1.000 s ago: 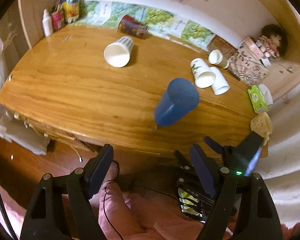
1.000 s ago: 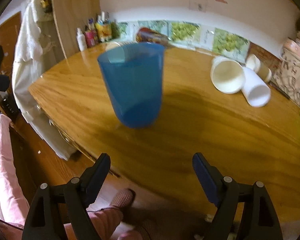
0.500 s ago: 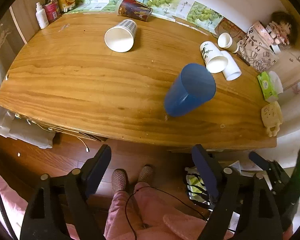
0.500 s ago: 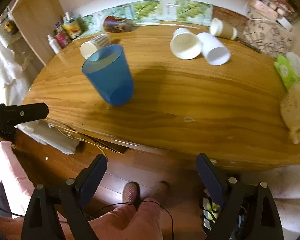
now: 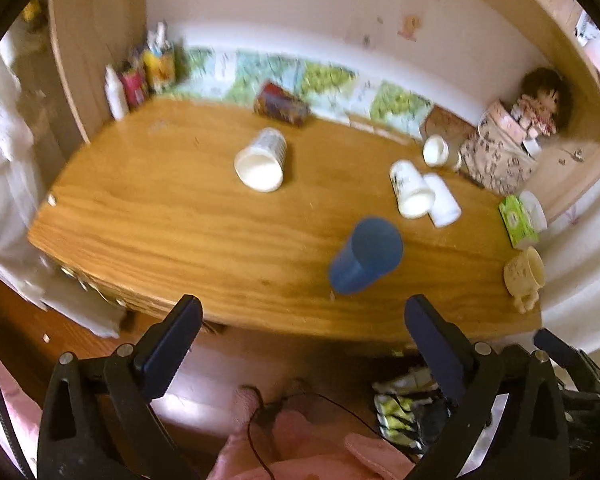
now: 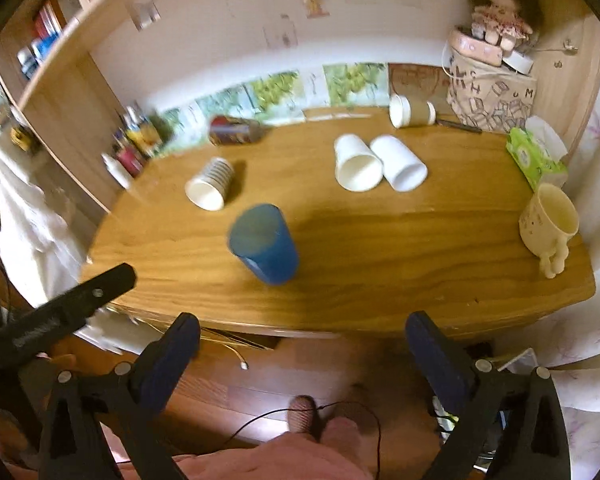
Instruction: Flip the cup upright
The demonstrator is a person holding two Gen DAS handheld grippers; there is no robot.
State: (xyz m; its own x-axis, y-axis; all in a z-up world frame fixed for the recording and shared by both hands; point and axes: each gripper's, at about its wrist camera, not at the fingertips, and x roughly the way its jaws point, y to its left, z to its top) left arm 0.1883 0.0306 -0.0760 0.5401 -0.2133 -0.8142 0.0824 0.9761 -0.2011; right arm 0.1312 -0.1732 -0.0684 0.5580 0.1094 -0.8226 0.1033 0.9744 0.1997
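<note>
A blue plastic cup [image 5: 365,255] stands upright, mouth up, near the front edge of the wooden table [image 5: 172,224]; it also shows in the right wrist view [image 6: 265,243]. Several paper cups lie on their sides: a striped one [image 5: 261,159] at the left middle, two white ones side by side [image 6: 358,163] [image 6: 403,163], and a brown-sleeved one [image 6: 411,110] at the back. My left gripper [image 5: 302,332] is open and empty, off the table's front edge. My right gripper [image 6: 302,342] is open and empty, also in front of the table.
A dark can [image 5: 281,105] lies at the back. Bottles [image 5: 140,76] stand at the back left. A patterned bag with a doll [image 6: 494,92], a green tissue pack [image 6: 536,158] and a cream mug with feet [image 6: 548,224] sit on the right side.
Both grippers have drawn back from the blue cup, which stays standing on the table. The views now tilt up toward the back wall.
</note>
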